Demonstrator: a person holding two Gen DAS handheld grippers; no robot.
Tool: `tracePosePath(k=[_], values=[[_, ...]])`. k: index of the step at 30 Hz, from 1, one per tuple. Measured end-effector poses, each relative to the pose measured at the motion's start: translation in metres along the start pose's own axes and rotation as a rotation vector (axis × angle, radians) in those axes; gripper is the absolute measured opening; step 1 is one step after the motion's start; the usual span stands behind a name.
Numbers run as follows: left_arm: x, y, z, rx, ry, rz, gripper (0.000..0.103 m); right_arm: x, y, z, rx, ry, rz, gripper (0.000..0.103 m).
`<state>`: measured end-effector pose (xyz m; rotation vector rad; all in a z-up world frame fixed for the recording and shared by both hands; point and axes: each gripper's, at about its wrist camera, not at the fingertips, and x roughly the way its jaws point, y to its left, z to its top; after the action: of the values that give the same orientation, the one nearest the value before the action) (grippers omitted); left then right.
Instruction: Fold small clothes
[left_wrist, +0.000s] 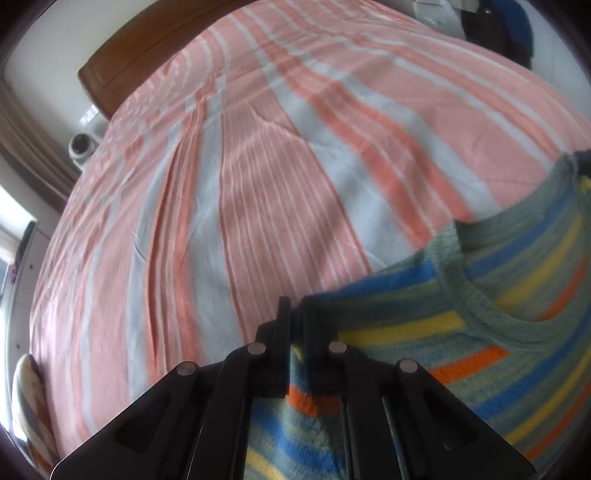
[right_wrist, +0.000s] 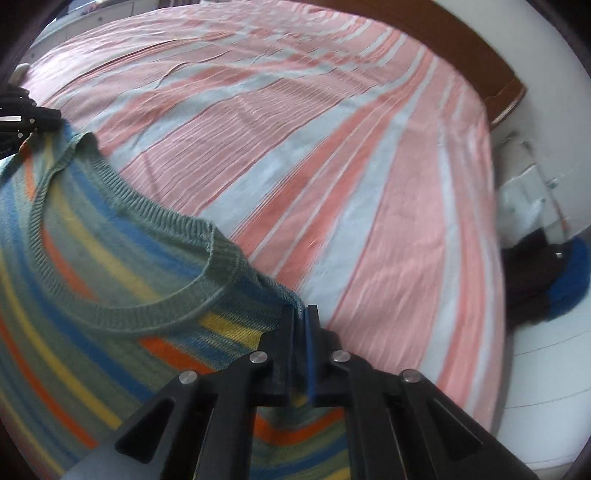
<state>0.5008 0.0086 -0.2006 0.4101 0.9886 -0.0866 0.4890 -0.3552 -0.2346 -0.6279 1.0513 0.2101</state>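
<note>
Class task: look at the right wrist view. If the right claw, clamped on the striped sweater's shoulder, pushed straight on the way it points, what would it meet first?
Probably the striped bedsheet: beyond the right claw and the sweater edge it grips, only sheet lies ahead. Depth is unclear.

Two black two-finger grippers appear, each seen from its own wrist camera looking forward along its fingers. The left gripper (left_wrist: 297, 314) has its jaws drawn nearly together, pinching a fold of a striped knit sweater (left_wrist: 517, 325) at one shoulder edge. Its linkage arms spread out toward the bottom of the view, each joint marked by a round silver pin. The right gripper (right_wrist: 300, 321) stands the same way, jaws closed tight on the opposite shoulder edge of the sweater, a blue strip showing on the inner face of one finger. In the right wrist view, the left gripper shows at the far left edge.
</note>
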Motion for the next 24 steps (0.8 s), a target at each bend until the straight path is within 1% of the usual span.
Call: tracePosePath(k=[3,4,5,6,7,8,9,10,11,12,13,14,15,17,18,20,22,24], values=[[0.005,0.0,-0.004,-0.013,-0.016,0.006,0.004,0.018,0.005,0.002,-0.012,0.043,-0.011,0.004],[0.003,0.002,-0.004,-0.026,-0.019,-0.004,0.008,0.019,0.006,0.003,-0.008,0.041,-0.01,0.004],[-0.003,0.005,-0.006,-0.039,-0.023,-0.005,0.018,0.019,0.003,0.005,0.007,0.04,0.004,0.005],[-0.006,0.008,-0.006,-0.053,-0.025,-0.006,0.025,0.017,-0.001,0.005,0.029,0.037,0.028,0.006],[-0.014,0.011,-0.008,-0.068,-0.028,-0.001,0.044,0.015,-0.005,0.006,0.054,0.029,0.06,0.01],[-0.026,0.017,-0.011,-0.085,-0.049,0.013,0.053,0.008,-0.016,0.003,0.095,0.023,0.09,0.028],[-0.039,0.022,-0.015,-0.095,-0.073,0.021,0.056,0.003,-0.02,-0.003,0.118,0.016,0.091,0.054],[-0.053,0.028,-0.02,-0.105,-0.095,0.022,0.062,-0.008,-0.029,-0.009,0.144,-0.006,0.095,0.061],[-0.069,0.035,-0.027,-0.118,-0.111,0.018,0.068,-0.02,-0.035,-0.014,0.157,-0.026,0.107,0.063],[-0.082,0.042,-0.035,-0.133,-0.121,0.02,0.071,-0.03,-0.04,-0.02,0.166,-0.036,0.118,0.063],[-0.096,0.049,-0.045,-0.153,-0.129,0.025,0.077,-0.043,-0.047,-0.031,0.178,-0.045,0.127,0.063],[-0.111,0.056,-0.058,-0.171,-0.128,0.031,0.08,-0.051,-0.049,-0.036,0.181,-0.051,0.13,0.063],[-0.122,0.06,-0.069,-0.18,-0.118,0.038,0.08,-0.068,-0.053,-0.051,0.183,-0.062,0.133,0.063],[-0.151,0.059,-0.098,-0.177,-0.101,0.042,0.08,-0.095,-0.05,-0.079,0.171,-0.062,0.13,0.064],[-0.168,0.053,-0.113,-0.168,-0.101,0.038,0.08,-0.107,-0.046,-0.091,0.16,-0.061,0.137,0.064],[-0.198,0.031,-0.14,-0.141,-0.107,0.001,0.088,-0.134,-0.03,-0.122,0.135,-0.064,0.174,0.064],[-0.22,-0.003,-0.168,-0.112,-0.109,-0.053,0.093,-0.16,-0.005,-0.154,0.116,-0.072,0.249,0.064],[-0.232,-0.047,-0.199,-0.078,-0.083,-0.107,0.093,-0.182,0.029,-0.189,0.114,-0.082,0.328,0.067]])
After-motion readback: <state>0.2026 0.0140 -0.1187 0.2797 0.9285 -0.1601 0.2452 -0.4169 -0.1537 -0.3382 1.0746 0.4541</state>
